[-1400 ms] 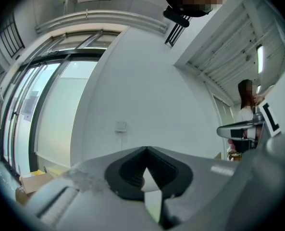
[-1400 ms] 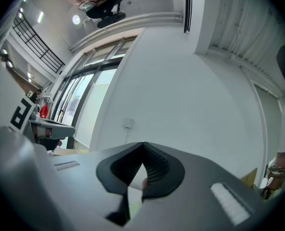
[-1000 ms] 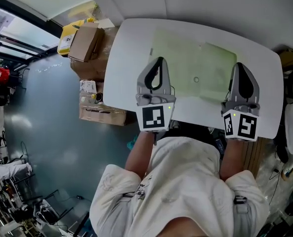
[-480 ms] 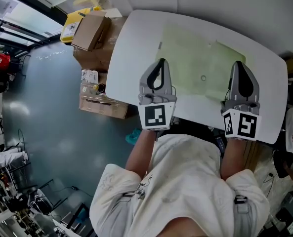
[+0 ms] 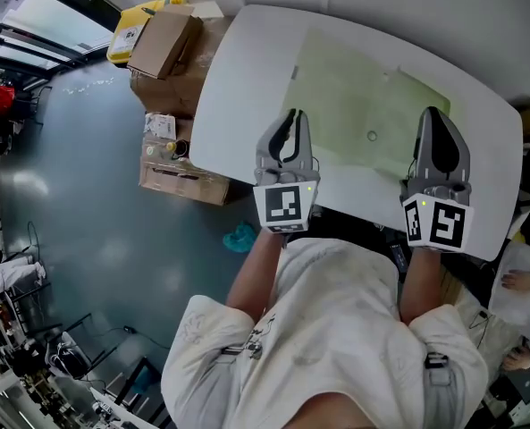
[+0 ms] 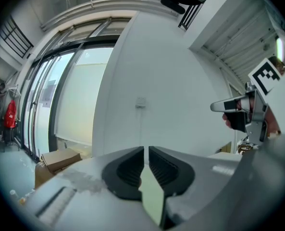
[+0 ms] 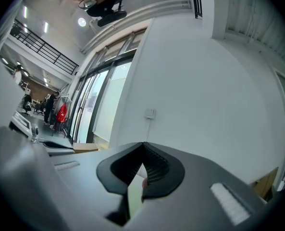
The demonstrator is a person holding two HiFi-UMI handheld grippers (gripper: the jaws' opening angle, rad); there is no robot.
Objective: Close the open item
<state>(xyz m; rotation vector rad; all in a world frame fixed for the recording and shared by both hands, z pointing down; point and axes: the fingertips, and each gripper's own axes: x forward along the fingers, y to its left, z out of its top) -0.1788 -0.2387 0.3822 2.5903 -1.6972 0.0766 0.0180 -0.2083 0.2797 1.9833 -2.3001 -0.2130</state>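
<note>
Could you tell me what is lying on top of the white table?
A pale green mat with a small round thing on it. The left gripper, jaws just opening on nothing, and right gripper cover the near edge.

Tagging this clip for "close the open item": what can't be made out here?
- Green sheet, head view: too flat and distant to tell what it is or where it's open.
- Round mark on it, head view: too small to identify.
- Cardboard boxes, head view: labels too small to read.

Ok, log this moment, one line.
left hand-held gripper: jaws just opening, empty | right hand-held gripper: shut, empty | green mat: on white table | open item: unseen
</note>
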